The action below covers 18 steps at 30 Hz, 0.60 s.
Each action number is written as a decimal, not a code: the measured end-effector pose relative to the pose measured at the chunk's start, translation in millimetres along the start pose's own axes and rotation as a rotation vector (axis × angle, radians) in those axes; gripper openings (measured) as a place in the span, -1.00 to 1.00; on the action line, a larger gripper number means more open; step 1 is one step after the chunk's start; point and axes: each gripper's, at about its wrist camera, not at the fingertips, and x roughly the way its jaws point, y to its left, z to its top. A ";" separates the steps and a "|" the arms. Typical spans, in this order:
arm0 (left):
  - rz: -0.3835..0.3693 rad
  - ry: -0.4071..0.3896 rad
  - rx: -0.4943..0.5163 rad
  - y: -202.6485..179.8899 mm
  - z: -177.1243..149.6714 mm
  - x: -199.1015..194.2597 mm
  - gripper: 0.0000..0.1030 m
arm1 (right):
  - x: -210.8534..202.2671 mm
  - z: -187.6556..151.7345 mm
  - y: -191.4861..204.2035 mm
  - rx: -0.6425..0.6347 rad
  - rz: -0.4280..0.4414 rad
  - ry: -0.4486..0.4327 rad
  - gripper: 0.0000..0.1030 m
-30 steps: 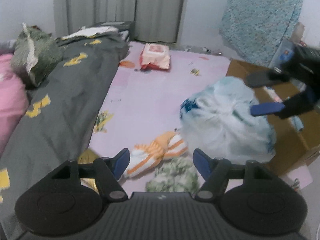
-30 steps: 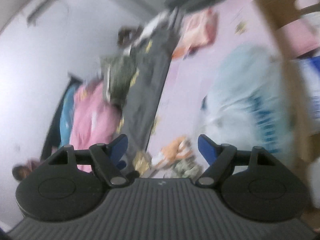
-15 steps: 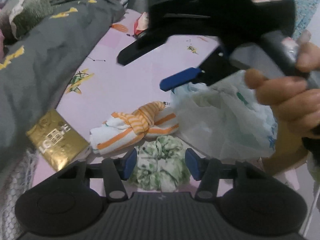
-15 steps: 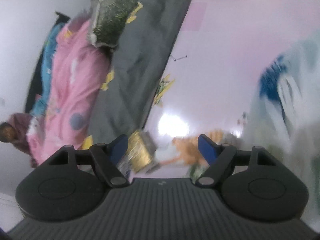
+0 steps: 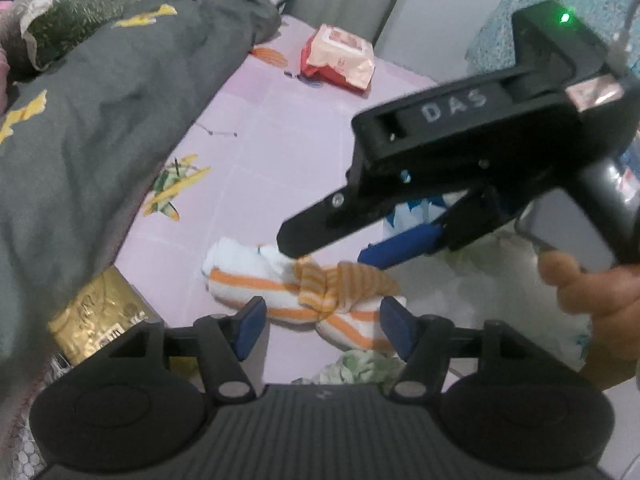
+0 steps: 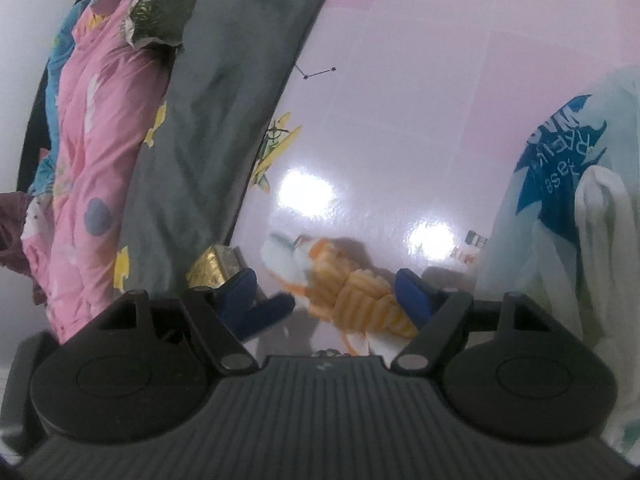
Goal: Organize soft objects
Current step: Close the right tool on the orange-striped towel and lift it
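Both grippers were wide open, holding nothing. R gripper (image 5: 328,244) hovered just above the orange-striped cloth (image 5: 308,300); L gripper (image 5: 320,320) sat near it.

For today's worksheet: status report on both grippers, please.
Left gripper open, right gripper open, both over orange-striped cloth. Nothing grasped. Gold box beside.

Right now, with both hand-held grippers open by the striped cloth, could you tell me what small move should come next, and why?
Probably ease the right hand-held gripper down and close it on the orange-striped cloth bundle. Its jaws are open and straddle the bundle's knot, while the left hand-held gripper is open too and holds nothing.
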 end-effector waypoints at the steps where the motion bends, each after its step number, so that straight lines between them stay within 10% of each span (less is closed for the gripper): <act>1: -0.001 0.015 -0.001 -0.6 -1.2 2.3 0.25 | 2.4 2.1 0.7 -0.006 -0.006 -0.001 0.48; 18: 0.012 -0.038 -0.028 -1.1 14.7 -7.2 0.00 | 6.6 2.6 9.1 -0.064 -0.023 -0.059 -0.06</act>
